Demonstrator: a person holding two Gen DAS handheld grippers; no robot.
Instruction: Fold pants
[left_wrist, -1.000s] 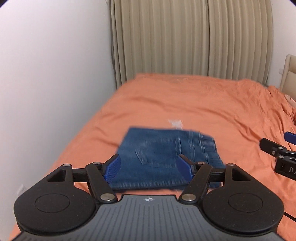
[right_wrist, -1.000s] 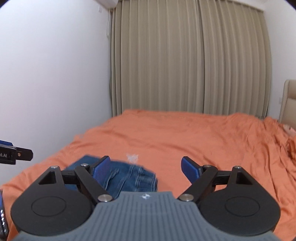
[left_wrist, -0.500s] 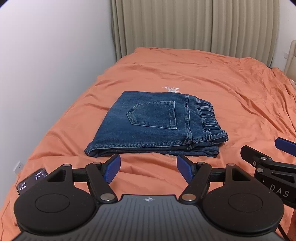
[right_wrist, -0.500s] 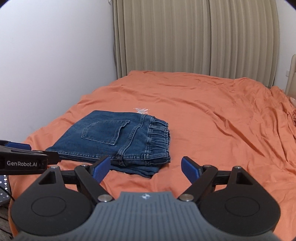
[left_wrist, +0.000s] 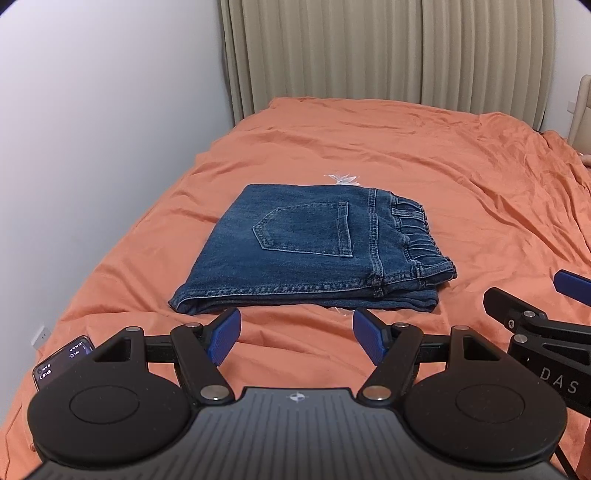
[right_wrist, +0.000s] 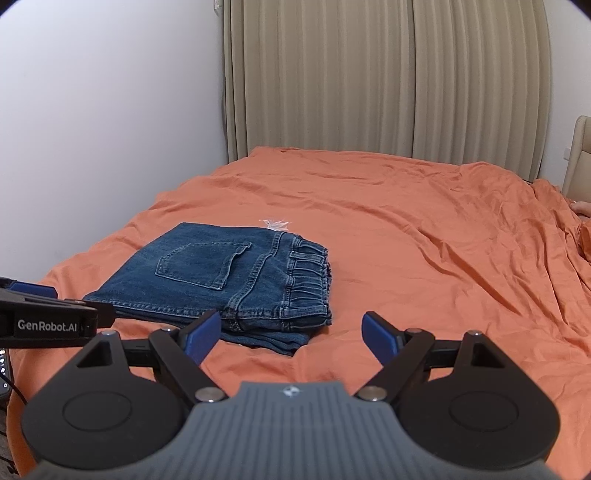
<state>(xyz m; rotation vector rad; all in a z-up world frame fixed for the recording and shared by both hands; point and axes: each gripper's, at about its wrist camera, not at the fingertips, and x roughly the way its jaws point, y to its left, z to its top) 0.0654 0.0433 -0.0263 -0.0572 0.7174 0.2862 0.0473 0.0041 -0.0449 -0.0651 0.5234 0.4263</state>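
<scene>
**Folded jeans lie clear of both grippers: check the stack, then leave it**

The jeans (left_wrist: 314, 254) lie as a compact folded stack on the orange bedspread (left_wrist: 424, 155), pocket side up, waistband to the right, just ahead of and apart from the left gripper (left_wrist: 295, 341), and ahead-left of the right gripper (right_wrist: 291, 338). Both sets of jaws stand wide and hold nothing. The fold looks finished; lower layers peek out slightly at the near right corner. If tidying, nudge that corner in gently. A phone (left_wrist: 61, 360) lies left of the left jaws.

Soft even light, fisheye-warped edges.
</scene>
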